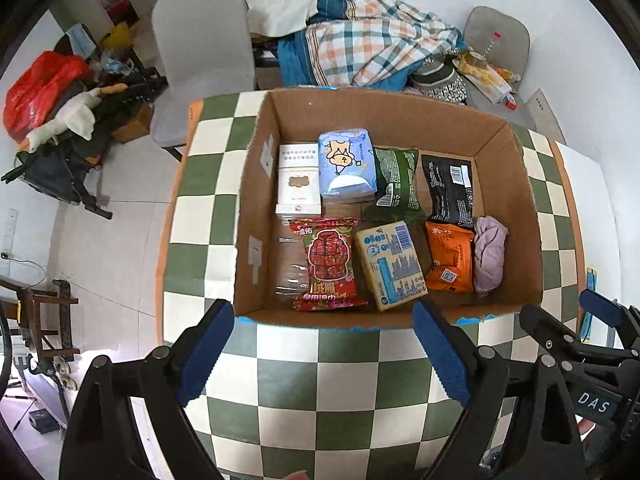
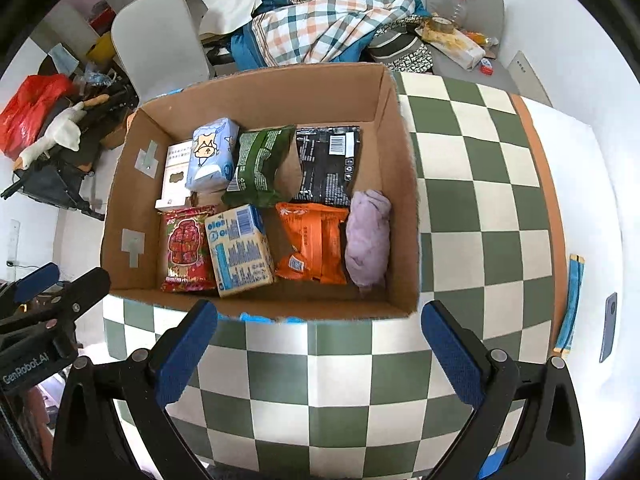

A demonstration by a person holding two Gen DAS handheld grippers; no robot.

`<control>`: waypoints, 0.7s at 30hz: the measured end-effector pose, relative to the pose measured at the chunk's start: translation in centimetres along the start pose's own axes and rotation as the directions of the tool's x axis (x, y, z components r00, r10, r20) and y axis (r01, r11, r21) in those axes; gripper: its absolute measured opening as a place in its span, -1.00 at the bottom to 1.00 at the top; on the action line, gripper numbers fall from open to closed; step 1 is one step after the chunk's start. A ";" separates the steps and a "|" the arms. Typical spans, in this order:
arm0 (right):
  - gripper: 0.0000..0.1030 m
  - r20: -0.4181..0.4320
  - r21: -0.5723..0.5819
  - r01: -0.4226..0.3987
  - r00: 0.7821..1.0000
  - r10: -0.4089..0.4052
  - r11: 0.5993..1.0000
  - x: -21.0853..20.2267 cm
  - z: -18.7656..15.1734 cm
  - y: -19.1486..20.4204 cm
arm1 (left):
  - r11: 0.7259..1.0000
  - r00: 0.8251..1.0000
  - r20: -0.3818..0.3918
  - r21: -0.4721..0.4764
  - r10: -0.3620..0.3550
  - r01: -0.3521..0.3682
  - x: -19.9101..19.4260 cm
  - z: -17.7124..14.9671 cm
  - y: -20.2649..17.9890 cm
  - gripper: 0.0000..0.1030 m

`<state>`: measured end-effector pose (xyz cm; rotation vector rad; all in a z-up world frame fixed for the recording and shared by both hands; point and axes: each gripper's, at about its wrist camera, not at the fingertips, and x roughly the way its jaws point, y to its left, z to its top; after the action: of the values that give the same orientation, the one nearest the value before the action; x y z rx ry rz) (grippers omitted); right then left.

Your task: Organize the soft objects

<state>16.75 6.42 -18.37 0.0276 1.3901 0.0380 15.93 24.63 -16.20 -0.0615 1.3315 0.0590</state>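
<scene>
Above the near edge of the green-and-white checkered tablecloth (image 1: 320, 364), the two black grippers hang side by side, both with their blue-padded fingers spread wide apart and nothing between them. The left gripper (image 1: 323, 330) sits just short of the front wall of the open brown cardboard box (image 1: 256, 184); the right gripper (image 2: 319, 330) is beside it, lined up with the box's near right corner. Neither touches the box or anything in it.

Everything soft is already inside the box, laid in two rows on its floor. In the near row, closest to the fingers, from left to right: a red flowered packet with a padded-jacket picture (image 1: 328, 266), a tan tissue pack with blue printing (image 1: 391, 266), an orange foil packet (image 1: 449, 258), and a rolled lilac cloth (image 1: 489, 254) tucked against the right wall. Behind them in the far row: a white flat carton (image 1: 299, 184) near the left wall, a light-blue tissue pack with a cartoon animal (image 1: 347, 166) touching it, a dark green crinkled bag (image 1: 396, 180), and a black packet with a barcode (image 1: 450, 188). The packs lie close together, several touching their neighbours.

Beyond the table stand two pale grey chairs (image 1: 202, 40), with a heap of plaid bedding (image 1: 368, 40) between them.
</scene>
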 end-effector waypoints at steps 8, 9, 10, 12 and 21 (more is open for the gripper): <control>1.00 0.031 0.000 0.014 0.999 -0.014 1.000 -1.3 -1.2 -1.0 | 1.000 1.000 0.017 -0.019 0.011 -0.011 -0.4 -1.3 -0.3 0.77; 1.00 0.031 0.002 0.009 0.999 -0.009 1.000 -1.3 -1.3 -1.1 | 1.000 1.000 0.019 -0.021 0.012 -0.012 -0.4 -1.3 -0.3 0.77; 1.00 0.035 0.001 0.009 0.999 -0.009 1.000 -1.5 -1.4 -1.2 | 1.000 1.000 0.022 -0.022 0.013 -0.013 -0.6 -1.4 -0.4 0.77; 1.00 0.042 -0.003 0.009 0.999 -0.009 1.000 -1.8 -1.6 -1.3 | 1.000 0.999 0.034 -0.022 0.017 -0.016 -1.1 -1.5 -0.5 0.77; 1.00 0.098 -0.002 -0.034 0.995 0.034 0.999 -7.4 -2.6 -1.8 | 0.999 0.995 0.095 0.009 0.030 -0.031 -7.7 -3.0 -1.5 0.77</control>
<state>12.86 4.31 -11.60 0.0525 1.2912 0.0648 11.32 22.88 -9.37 -0.0297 1.2376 0.0798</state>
